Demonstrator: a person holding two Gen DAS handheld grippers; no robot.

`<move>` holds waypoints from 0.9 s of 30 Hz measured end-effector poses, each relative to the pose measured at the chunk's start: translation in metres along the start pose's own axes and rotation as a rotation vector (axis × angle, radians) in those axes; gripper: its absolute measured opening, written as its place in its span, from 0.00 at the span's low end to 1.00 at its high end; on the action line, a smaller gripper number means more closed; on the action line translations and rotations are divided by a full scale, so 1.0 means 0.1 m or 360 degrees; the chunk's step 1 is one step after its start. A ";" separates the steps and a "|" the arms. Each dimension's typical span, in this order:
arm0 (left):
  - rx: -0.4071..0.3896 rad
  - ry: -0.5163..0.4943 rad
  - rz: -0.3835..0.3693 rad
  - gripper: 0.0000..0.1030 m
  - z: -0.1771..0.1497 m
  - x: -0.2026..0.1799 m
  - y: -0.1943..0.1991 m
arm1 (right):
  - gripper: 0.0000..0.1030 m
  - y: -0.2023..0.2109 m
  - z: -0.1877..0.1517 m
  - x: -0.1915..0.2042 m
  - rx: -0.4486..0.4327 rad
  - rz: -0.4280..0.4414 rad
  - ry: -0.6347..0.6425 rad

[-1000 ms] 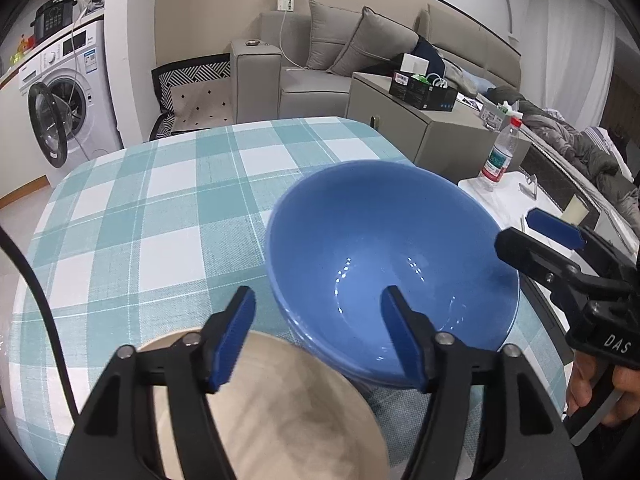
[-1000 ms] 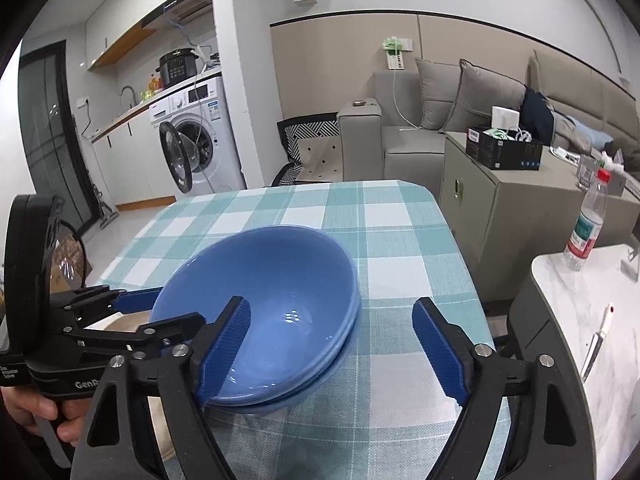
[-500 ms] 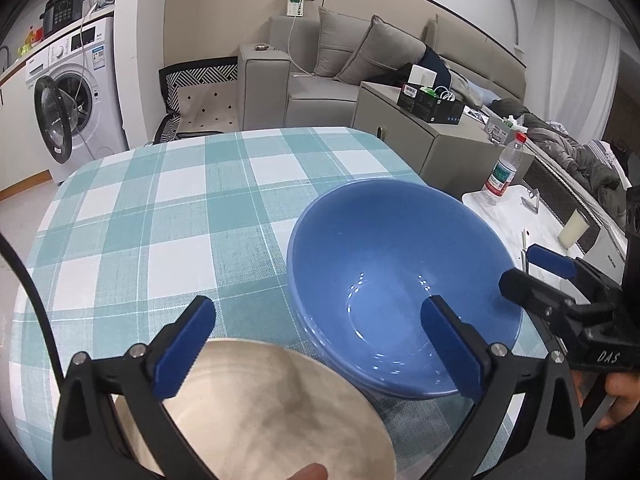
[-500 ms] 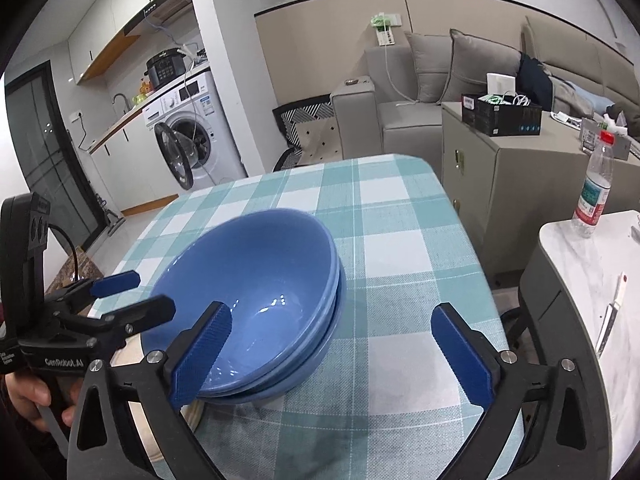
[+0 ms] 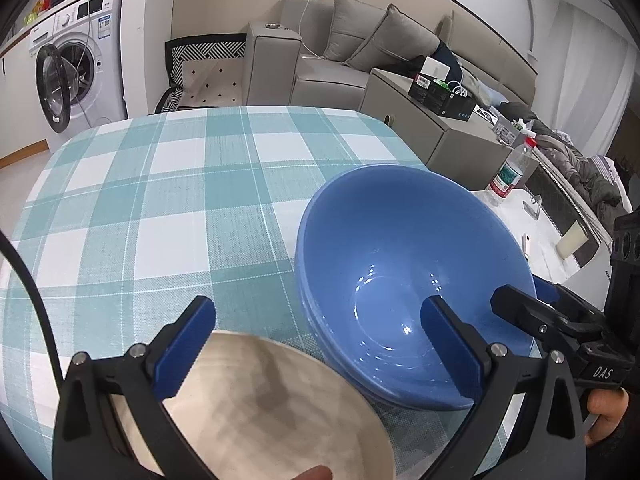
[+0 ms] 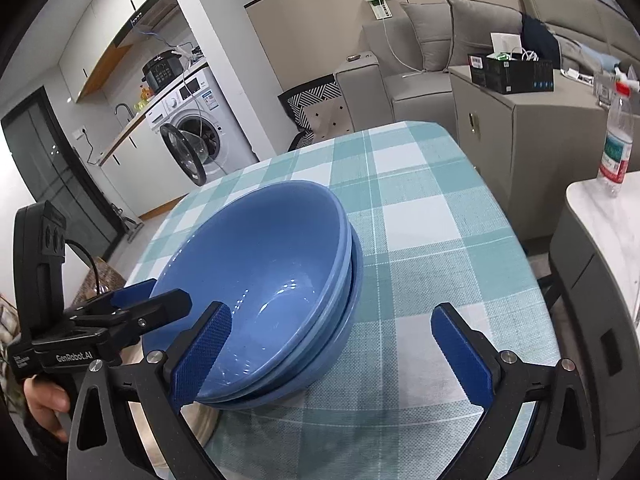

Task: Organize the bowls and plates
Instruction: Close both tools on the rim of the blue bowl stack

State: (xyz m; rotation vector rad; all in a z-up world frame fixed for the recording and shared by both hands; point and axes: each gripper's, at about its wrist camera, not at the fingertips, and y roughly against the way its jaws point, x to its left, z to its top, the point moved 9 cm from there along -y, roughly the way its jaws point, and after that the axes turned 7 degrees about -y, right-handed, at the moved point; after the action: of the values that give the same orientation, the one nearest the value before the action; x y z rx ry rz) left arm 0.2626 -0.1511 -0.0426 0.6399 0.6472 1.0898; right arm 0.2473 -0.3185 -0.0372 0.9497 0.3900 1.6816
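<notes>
The stacked blue bowls (image 5: 408, 280) sit on the checked worktop (image 5: 168, 200), near its right edge. How many bowls are nested is hard to make out; two or three rims show in the right wrist view. Just beside the stack, on its left, lies a beige plate (image 5: 256, 412), its near part cut off by the frame and largely hidden in the right wrist view. The left gripper (image 5: 320, 348) hovers over the plate and the stack's near rim, fingers spread apart and empty. The right gripper (image 6: 332, 354) is likewise spread wide, one of its fingers (image 6: 202, 354) over the stack's near rim, gripping nothing.
</notes>
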 end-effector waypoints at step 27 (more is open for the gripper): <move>0.0059 -0.0136 -0.0097 0.56 -0.07 -0.27 -0.09 | 0.66 -0.06 -0.08 0.14 0.0044 0.0101 0.0041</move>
State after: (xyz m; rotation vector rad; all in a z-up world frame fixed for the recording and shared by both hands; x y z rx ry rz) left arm 0.2538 -0.1777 -0.0493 0.6908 0.6105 0.9908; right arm 0.2442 -0.3016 -0.0410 0.9703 0.4052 1.7518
